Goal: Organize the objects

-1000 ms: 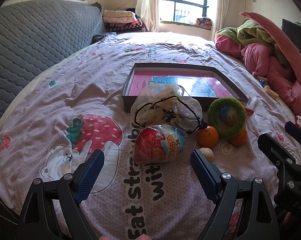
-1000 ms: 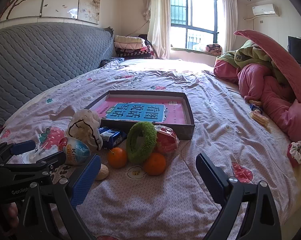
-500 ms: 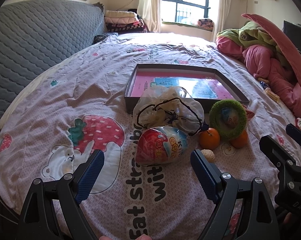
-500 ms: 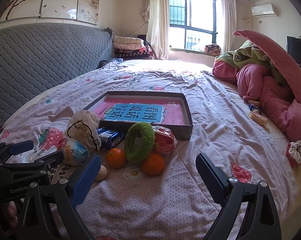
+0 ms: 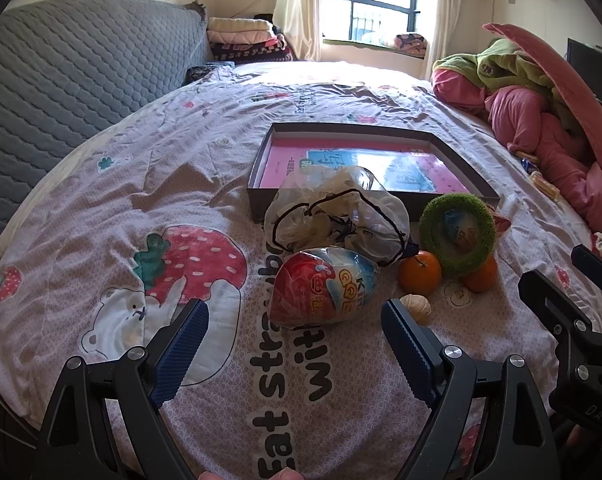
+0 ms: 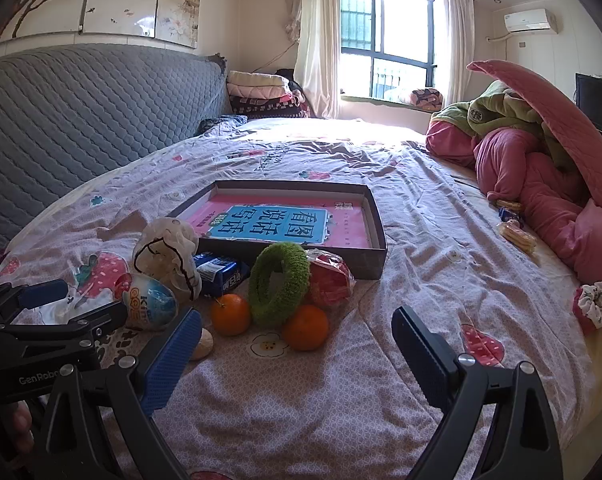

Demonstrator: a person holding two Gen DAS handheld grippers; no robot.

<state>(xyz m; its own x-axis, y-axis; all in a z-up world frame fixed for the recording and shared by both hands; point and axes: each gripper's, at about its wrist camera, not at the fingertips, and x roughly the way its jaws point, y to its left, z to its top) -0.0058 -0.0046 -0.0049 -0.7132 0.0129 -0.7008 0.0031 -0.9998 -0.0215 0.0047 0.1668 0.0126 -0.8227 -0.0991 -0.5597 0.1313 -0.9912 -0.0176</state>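
Only my right view: blue snack packet behind the white drawstring bag.
Dark shallow box: holds a pink-and-blue book.
My left gripper: spread wide, foil egg just ahead.
My right gripper: released, empty.

The bed is covered by a pink sheet with strawberries and a bear printed on it. A flat dark box is set in the middle. In front of it, a white bag, a toy egg, two oranges, a green ring, a red packet, a blue packet and a small nut are bunched together. Pink blankets are piled at the right side.
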